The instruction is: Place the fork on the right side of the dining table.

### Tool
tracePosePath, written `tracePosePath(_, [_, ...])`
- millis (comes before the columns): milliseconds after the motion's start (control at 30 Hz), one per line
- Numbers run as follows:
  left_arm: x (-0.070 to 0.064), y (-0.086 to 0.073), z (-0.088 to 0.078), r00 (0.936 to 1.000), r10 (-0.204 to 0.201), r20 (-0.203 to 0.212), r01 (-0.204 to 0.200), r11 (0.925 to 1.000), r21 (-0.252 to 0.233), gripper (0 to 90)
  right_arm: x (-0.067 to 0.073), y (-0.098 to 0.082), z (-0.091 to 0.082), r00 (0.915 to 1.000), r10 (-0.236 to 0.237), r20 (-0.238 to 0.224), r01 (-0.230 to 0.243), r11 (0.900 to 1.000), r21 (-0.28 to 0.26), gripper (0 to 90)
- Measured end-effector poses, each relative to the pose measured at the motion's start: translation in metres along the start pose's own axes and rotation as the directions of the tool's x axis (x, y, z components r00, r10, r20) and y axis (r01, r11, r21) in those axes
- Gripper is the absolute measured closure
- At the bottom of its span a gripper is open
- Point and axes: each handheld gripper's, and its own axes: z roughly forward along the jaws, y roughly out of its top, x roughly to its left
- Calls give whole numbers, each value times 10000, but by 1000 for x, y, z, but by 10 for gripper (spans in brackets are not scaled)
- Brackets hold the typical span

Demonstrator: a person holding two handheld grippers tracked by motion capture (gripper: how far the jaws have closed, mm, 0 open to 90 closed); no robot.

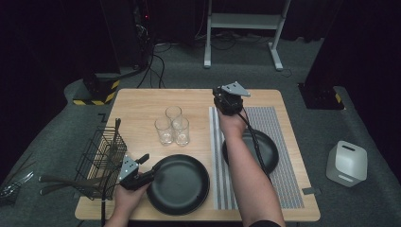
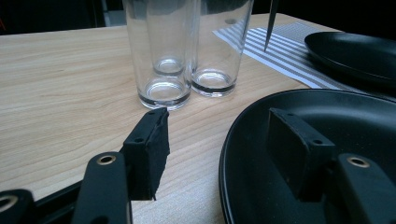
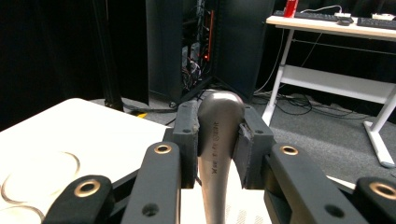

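Note:
My right gripper (image 1: 228, 103) is held over the far end of the striped placemat (image 1: 279, 142), shut on the rounded silver handle of a piece of cutlery (image 3: 217, 135). Its dark pointed tip (image 2: 271, 23) hangs down toward the mat in the left gripper view. My left gripper (image 1: 147, 168) is open low at the left rim of the near black plate (image 1: 182, 187). One jaw stands over the wood and the other over the plate (image 2: 327, 107), with the rim between them. Three clear glasses (image 1: 172, 126) stand together just beyond.
A second black plate (image 1: 267, 146) lies on the placemat under my right forearm. A black wire basket (image 1: 101, 156) with cutlery sits at the table's left edge, dark utensil handles (image 1: 61, 182) sticking out beside it. A white box (image 1: 346, 163) stands on the floor at right.

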Motion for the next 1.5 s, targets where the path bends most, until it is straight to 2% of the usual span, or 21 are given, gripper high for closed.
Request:
tracePosePath(167, [0, 0, 0, 10000, 18, -13, -18, 10000, 4, 396, -2, 1, -3, 9999, -91, 96, 90, 9999, 103, 727])
tracePosePath(300, [-1, 0, 0, 10000, -15, -10, 15, 10000, -9, 396, -7, 2, -6, 9998, 79, 185, -83, 9997, 240, 724])
tracePosePath(533, [0, 0, 1, 10000, -17, -12, 17, 10000, 26, 396, -25, 0, -15, 9979, 465, 451, -482, 9981, 372, 710])
tracePosePath(867, [-1, 0, 0, 10000, 35, 40, -35, 10000, 78, 400, -47, -7, -25, 9944, 866, 603, -891, 9952, 406, 689])
tracePosePath(1233, [-1, -1, 0, 10000, 77, 22, -77, 9999, 96, 400, -72, -18, -34, 9868, 1461, 698, -1493, 9878, 440, 670])
tracePosePath(1500, [-3, -2, 0, 9997, 257, -46, -257, 9996, 83, 399, -81, -23, -35, 9845, 1635, 637, -1660, 9854, 375, 663])
